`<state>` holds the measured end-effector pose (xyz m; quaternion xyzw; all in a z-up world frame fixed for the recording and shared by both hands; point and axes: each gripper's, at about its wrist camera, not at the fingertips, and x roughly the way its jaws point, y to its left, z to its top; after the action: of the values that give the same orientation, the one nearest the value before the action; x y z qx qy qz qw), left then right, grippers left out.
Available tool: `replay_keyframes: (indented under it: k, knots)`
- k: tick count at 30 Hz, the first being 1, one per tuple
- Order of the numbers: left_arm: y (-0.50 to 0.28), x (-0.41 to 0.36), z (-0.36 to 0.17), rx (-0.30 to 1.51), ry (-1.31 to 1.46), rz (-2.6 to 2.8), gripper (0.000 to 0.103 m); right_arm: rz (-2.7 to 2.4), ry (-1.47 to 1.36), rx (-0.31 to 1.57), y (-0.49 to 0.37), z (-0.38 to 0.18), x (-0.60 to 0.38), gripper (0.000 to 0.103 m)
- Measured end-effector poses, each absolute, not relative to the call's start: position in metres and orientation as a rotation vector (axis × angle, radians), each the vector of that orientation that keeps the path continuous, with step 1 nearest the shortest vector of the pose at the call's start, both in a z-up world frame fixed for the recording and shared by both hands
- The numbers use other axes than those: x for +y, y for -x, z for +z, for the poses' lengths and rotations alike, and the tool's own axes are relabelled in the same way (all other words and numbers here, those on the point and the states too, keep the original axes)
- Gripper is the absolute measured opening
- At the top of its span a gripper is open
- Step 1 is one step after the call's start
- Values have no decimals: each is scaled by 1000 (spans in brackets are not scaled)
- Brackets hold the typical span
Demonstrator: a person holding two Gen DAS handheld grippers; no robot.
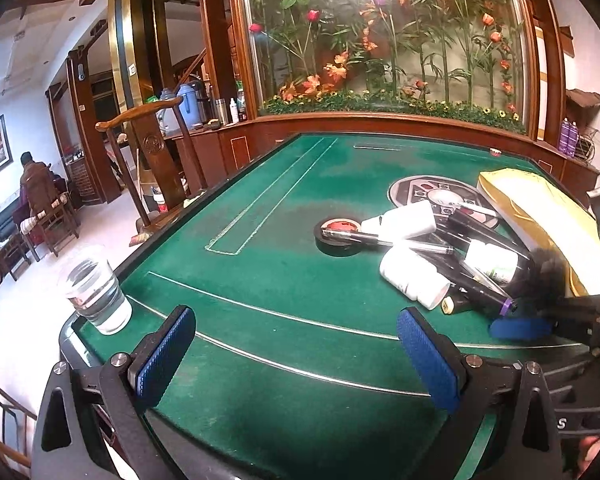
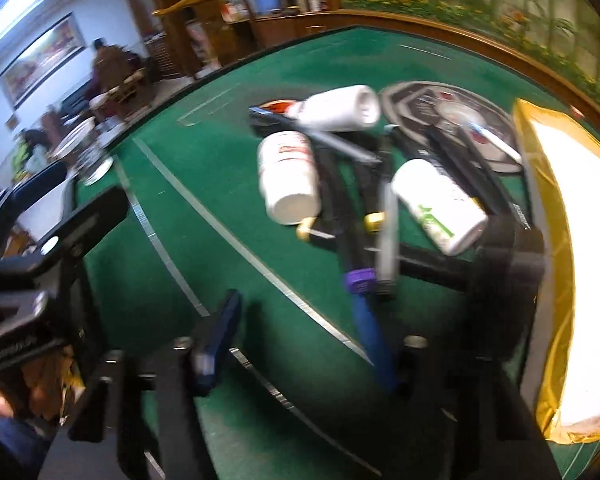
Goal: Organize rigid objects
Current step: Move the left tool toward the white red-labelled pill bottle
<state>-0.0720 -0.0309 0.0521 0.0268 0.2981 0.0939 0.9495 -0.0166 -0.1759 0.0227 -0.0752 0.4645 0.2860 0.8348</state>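
**Right gripper at the edge of a crowded pile; left gripper spread over bare felt**

The right gripper (image 2: 300,344) pointed steeply down at the near end of the heap. Its blue pads stood part way apart; the view was blurred, and I could not tell whether they pressed on anything. The purple-banded pen (image 2: 358,280) and a grey pen (image 2: 387,236) lay just ahead of the right-hand pad, the purple band close to its tip. In the left wrist view the same pad showed low beside that purple band (image 1: 508,305), with something dark and fuzzy just above it.

The left gripper (image 1: 292,360) had its fingers (image 1: 162,356) spread wide, nothing between them but the green table (image 1: 260,280) and its pale inlaid lines.

Beyond the right gripper the pile was tight. Three white bottles lay on their sides: one with a red label (image 2: 288,176), one with a green mark (image 2: 440,204) and one farther back (image 2: 340,108). Black pens and markers (image 2: 340,184) crossed under and between them, touching the bottles. A black tape roll (image 1: 338,236) sat at the far left of the heap with a pen across it. A round patterned disc (image 1: 432,196) lay behind, partly covered by pens.

A gold-edged package (image 2: 552,240) ran along the right side of the pile, close against it. A glass of water (image 1: 96,292) stood at the table's near left corner, well apart from the heap and just left of the left gripper. A wooden chair (image 1: 148,140) stood past the table's left edge, and a seated person (image 1: 36,188) was far back in the room.
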Motion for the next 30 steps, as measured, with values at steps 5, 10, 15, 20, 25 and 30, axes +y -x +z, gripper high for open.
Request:
replay_keyframes:
  k: [5, 10, 15, 20, 25, 30]
  knots:
    - [76, -28, 52, 605, -48, 195, 102, 669, 178, 999, 25, 24, -171, 37]
    - [76, -28, 53, 607, -48, 190, 102, 675, 162, 982, 30, 29, -177, 37]
    - [79, -30, 55, 603, -58, 185, 102, 652, 143, 959, 29, 37, -188, 35]
    - [79, -33, 55, 600, -63, 183, 102, 629, 116, 944, 27, 44, -201, 32]
    - [79, -39, 56, 593, -83, 182, 102, 619, 89, 941, 26, 46, -210, 32]
    - [77, -44, 54, 600, -99, 177, 102, 592, 89, 944, 24, 44, -214, 31]
